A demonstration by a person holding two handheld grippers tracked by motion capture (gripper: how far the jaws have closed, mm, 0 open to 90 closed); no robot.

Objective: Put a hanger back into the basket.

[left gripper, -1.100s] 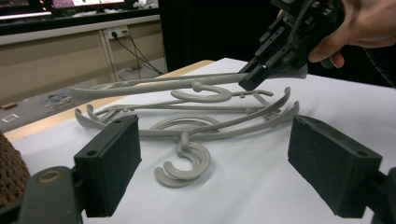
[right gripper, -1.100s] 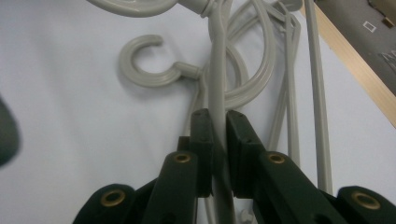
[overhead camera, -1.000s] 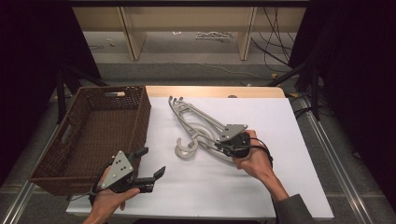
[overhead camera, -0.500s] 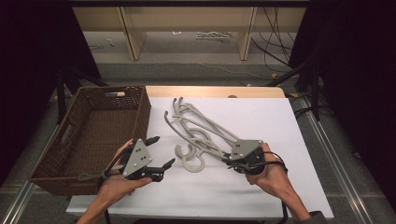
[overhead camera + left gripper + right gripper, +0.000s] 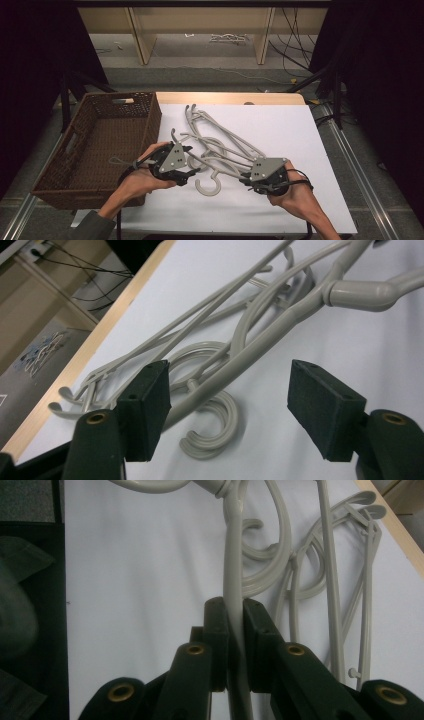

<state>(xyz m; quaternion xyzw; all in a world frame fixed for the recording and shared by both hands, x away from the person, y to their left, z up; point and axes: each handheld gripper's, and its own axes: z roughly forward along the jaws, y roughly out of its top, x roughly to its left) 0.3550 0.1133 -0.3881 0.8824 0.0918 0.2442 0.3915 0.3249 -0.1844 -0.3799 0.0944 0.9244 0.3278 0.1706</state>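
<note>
White table (image 5: pixel 310 150) carries grey hangers (image 5: pixel 220 145) (tangled) and a wicker basket (image 5: pixel 95 150).

Brown wicker basket (image 5: pixel 95 150) sits left of white table (image 5: pixel 300 145).

Hangers (image 5: pixel 260 340) cut off by the frame's top edge

white table (image 5: pixel 300 130) with wooden far edge. grey floor (image 5: pixel 210 80) beyond, wooden shelf legs (image 5: pixel 142 37), loose cables (image 5: pixel 295 45). dark surroundings either side.
</note>
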